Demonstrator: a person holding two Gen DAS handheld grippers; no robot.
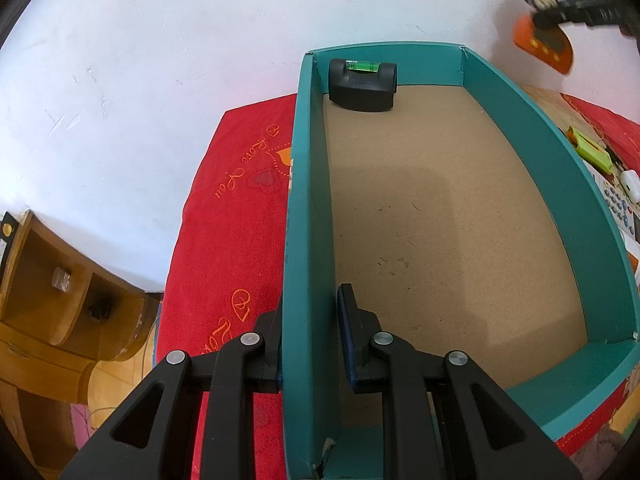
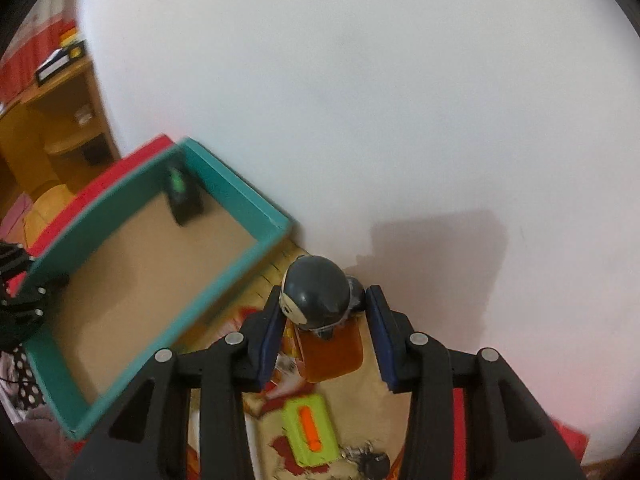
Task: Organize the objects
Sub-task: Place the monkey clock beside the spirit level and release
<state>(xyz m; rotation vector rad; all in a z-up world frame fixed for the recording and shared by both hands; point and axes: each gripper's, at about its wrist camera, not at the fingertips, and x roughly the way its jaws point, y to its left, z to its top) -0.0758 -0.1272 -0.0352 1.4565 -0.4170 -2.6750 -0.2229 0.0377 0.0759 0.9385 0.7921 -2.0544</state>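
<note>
Teal box (image 1: 532, 128), the place where the loose things seem meant to go, lies on a red cloth (image 1: 224, 208) with its brown floor almost bare. From where I stand, the sorting looks barely started: only a black spirit level (image 1: 362, 86) with a green vial sits inside, pushed into the far left corner against the end wall.

On the left, the left tool (image 1: 308, 344) straddles the box's long near wall, one pad outside and one inside. The outer pad looks pressed to the wall while a gap shows on the inner side, so I cannot tell whether it truly clamps or merely steadies the box. Beyond that side the cloth ends and a wooden cabinet (image 1: 52, 300) stands lower down, so the box has little margin there.

Moving right, the box floor is open from the level to the near end, plenty of landing room, though the walls stand high enough that anything coming in must clear the rim first.

Further right, the right tool (image 2: 324, 320) hangs in the air above the bench, well apart from the box, its pads closed around a small doll (image 2: 316, 300) with a dark round head and an orange body. Below it, still outside the box, lie a green case (image 2: 308, 428) with an orange slider, a dark keyring-like cluster (image 2: 372, 460) and, by the box's right wall, a white remote (image 1: 618, 200). I judge these remain to be gathered.
</note>
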